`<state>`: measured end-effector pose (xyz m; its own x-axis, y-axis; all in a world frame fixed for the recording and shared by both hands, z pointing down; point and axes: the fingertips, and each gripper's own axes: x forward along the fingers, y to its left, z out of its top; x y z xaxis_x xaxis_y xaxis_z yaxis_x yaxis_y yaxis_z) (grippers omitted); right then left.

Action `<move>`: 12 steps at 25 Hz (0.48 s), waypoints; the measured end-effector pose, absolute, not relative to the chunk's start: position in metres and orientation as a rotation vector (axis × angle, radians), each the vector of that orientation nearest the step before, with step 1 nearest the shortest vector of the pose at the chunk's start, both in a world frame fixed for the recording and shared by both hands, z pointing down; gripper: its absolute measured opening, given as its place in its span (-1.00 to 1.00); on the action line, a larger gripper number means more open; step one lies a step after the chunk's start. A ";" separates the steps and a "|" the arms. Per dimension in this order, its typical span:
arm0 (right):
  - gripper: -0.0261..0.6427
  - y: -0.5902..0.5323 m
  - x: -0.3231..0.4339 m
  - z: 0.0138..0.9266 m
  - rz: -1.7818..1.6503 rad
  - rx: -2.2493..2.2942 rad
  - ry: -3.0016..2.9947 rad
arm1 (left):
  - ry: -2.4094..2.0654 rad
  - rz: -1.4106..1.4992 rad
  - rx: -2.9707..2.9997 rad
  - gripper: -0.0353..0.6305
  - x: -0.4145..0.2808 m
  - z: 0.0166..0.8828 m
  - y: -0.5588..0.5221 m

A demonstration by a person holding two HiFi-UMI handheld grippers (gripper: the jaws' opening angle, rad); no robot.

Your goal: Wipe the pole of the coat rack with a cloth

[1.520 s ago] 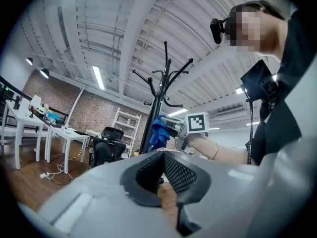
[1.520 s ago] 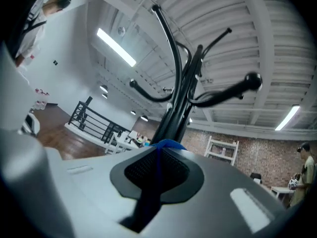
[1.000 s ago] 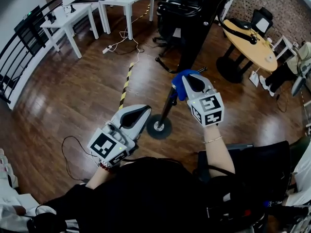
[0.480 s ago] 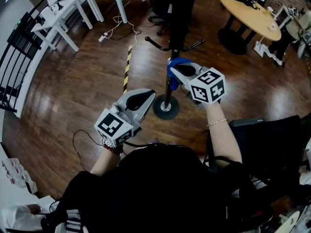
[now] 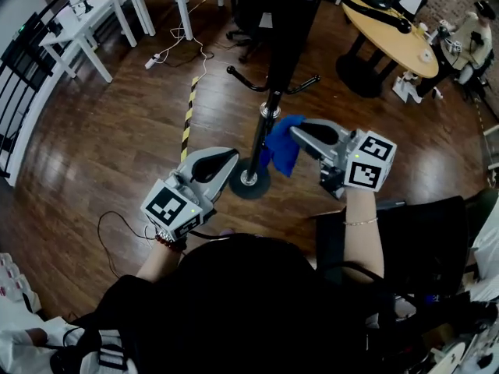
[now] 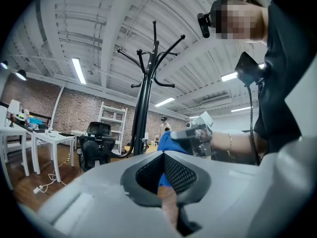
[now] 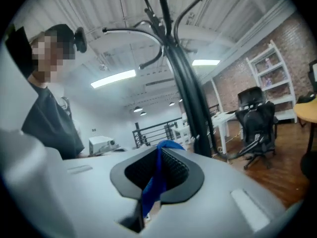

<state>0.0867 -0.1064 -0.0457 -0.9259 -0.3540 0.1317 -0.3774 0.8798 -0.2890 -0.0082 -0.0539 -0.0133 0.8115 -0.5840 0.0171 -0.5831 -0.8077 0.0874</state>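
Pole (image 5: 259, 135) — one; cloth (image 5: 284, 142) — one.

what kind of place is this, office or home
Likely an open-plan office or studio: white desks, a black office chair, a round wooden table and brick walls.

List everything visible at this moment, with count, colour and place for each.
coat rack pole: one, black, centre of the floor, on a round base
cloth: one, blue, just right of the pole
tables: two, white, far left
office chair: one, black, behind the rack
round table: one, light wood, far right
tape strip: one, yellow and black, on the floor left of the pole
floor: dark wood
left claw: grey, jaws together, empty, left of the base
right claw: grey, shut on the cloth
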 end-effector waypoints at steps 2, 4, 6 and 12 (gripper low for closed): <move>-0.85 -0.137 0.111 -0.081 0.435 0.800 -3.053 | -0.944 -0.017 2.919 -0.88 -0.012 -0.021 -0.051; -0.85 -0.164 0.125 -0.112 0.410 1.048 -3.111 | -0.962 -0.075 2.924 -0.88 -0.023 -0.028 -0.045; -0.85 -0.185 0.130 -0.135 0.380 1.231 -3.138 | -1.009 -0.126 2.914 -0.88 -0.039 -0.032 -0.040; -0.85 -0.225 0.120 -0.149 0.472 1.314 -3.193 | -1.247 -0.176 2.788 -0.88 -0.093 -0.022 -0.035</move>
<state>0.1202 -0.2252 -0.1485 -0.6655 -0.7166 -0.2090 -0.6255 0.6881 -0.3678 -0.0933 -0.0349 -0.0220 0.6616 -0.7465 -0.0711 -0.7370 -0.6648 0.1222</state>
